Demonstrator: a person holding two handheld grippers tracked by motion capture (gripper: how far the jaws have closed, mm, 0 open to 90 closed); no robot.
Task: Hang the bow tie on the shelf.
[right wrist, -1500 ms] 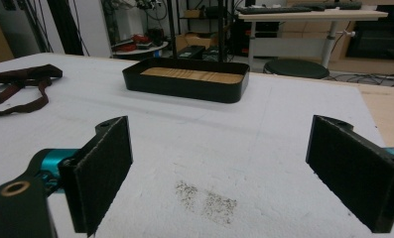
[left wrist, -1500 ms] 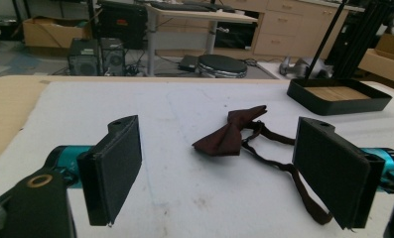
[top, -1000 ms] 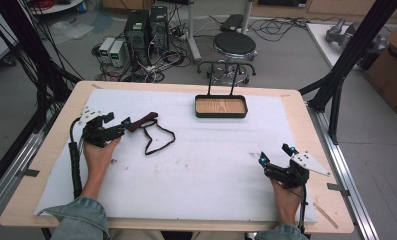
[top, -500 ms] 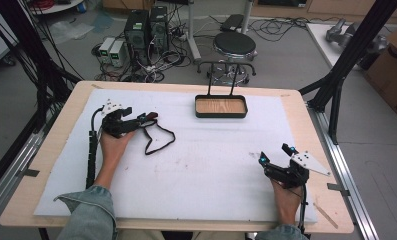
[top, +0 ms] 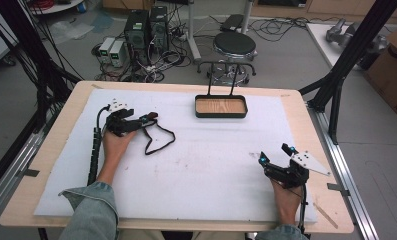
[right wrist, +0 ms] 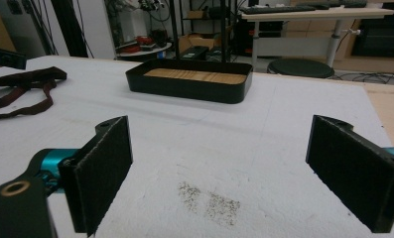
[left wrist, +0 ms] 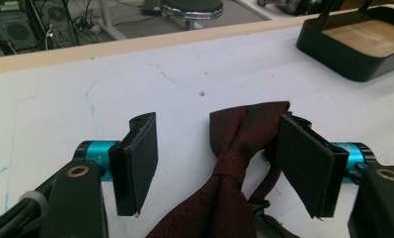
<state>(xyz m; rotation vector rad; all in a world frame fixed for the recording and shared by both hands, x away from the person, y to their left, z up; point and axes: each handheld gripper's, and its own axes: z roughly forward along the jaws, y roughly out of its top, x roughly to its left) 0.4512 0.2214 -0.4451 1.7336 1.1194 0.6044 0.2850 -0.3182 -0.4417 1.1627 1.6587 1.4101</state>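
A dark red bow tie with a thin black neck strap lies on the white foam mat at the left. My left gripper is open around it. In the left gripper view the bow tie's knot sits between the jaws, and one wing rests against the right-hand pad. The left gripper is low over the mat. My right gripper rests open near the front right of the mat with nothing between its jaws. From the right gripper the bow tie shows far off to the left.
A black tray with a wooden floor stands at the back middle of the mat, and its wall faces the right gripper. The mat lies on a wooden table. Black frame posts stand at both sides, with a stool and computers behind.
My left gripper has moved forward and to the right, up to the bow tie, so its jaws now stand either side of it. The right gripper has not moved.
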